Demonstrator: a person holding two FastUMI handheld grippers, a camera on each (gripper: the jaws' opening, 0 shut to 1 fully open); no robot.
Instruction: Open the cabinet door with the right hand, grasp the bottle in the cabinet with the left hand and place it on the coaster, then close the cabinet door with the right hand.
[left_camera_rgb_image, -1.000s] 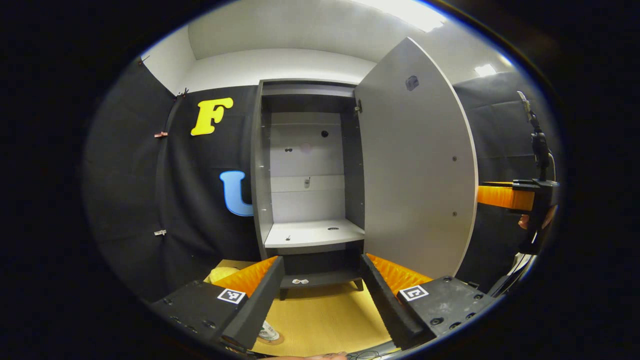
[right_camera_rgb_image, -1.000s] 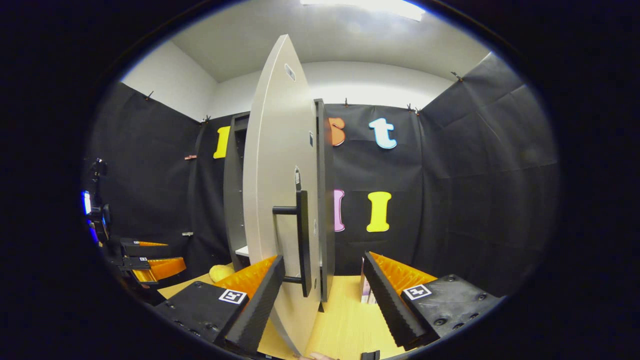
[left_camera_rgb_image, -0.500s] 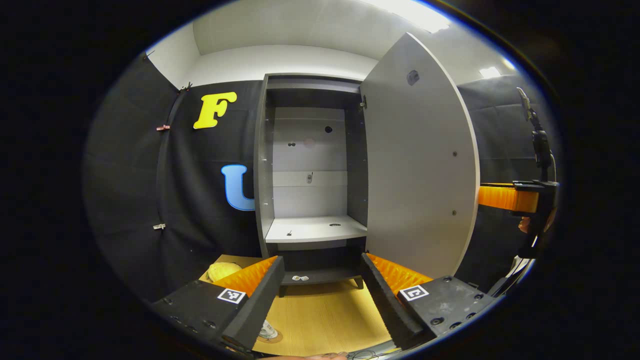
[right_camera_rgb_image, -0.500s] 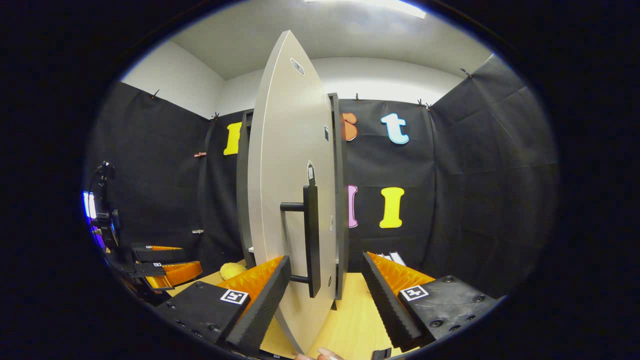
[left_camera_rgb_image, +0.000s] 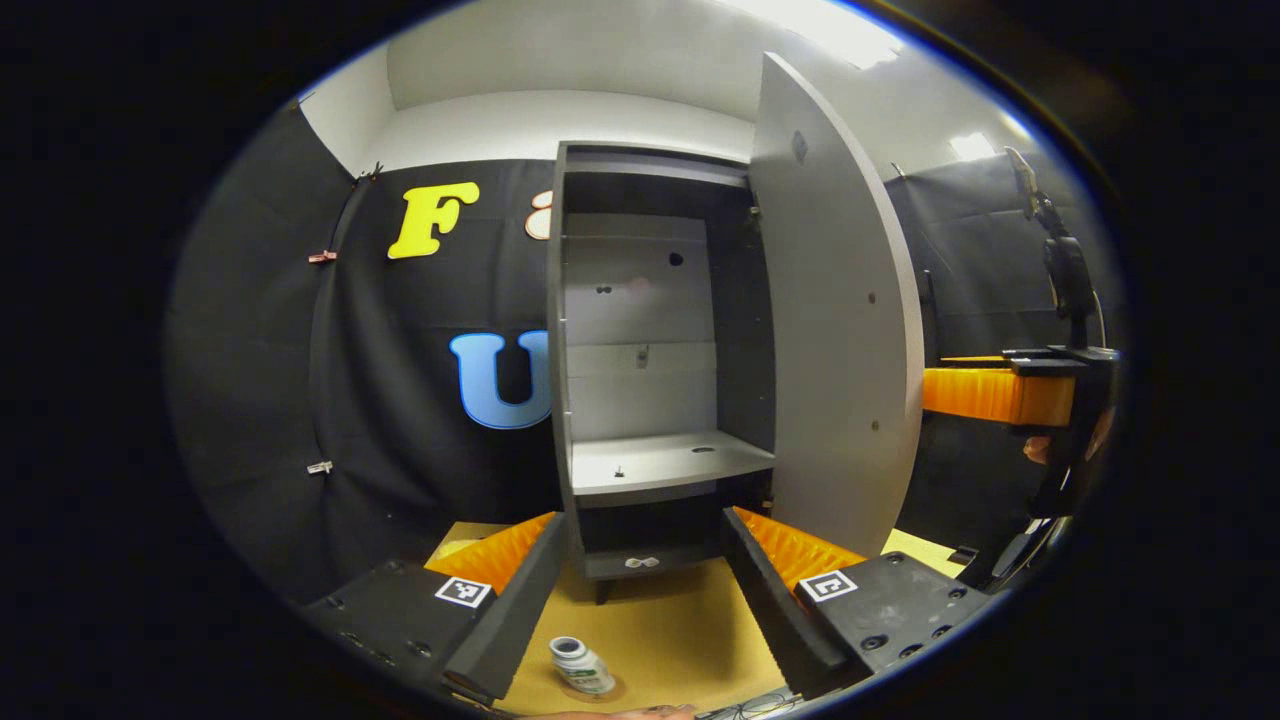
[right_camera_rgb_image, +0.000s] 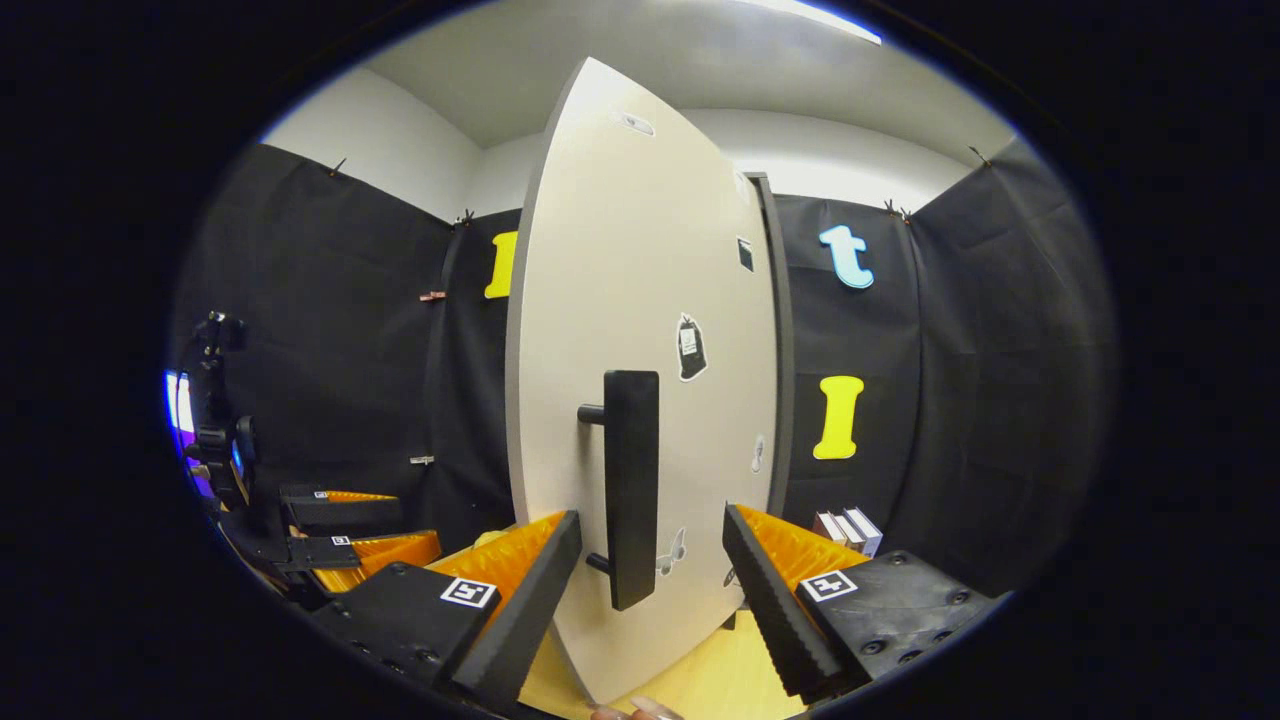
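In the left gripper view my left gripper (left_camera_rgb_image: 645, 590) stands wide, holding nothing. At six o'clock the bottle (left_camera_rgb_image: 582, 666) sits upright on the coaster (left_camera_rgb_image: 612, 689) on the table (left_camera_rgb_image: 680, 640). The cabinet (left_camera_rgb_image: 655, 340) at twelve has its door (left_camera_rgb_image: 835, 340) swung out. In the right gripper view my right gripper (right_camera_rgb_image: 650, 590) spreads wide, the door's handle (right_camera_rgb_image: 632, 485) between its fingers, untouched.

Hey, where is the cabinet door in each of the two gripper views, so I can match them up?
Left gripper view: the cabinet door stands right of centre, swung open, inner face showing, beside the cabinet.
Right gripper view: the door fills the centre, outer face showing, with its black handle above the open right gripper.
Shared landmark: the door itself, seen from opposite sides.
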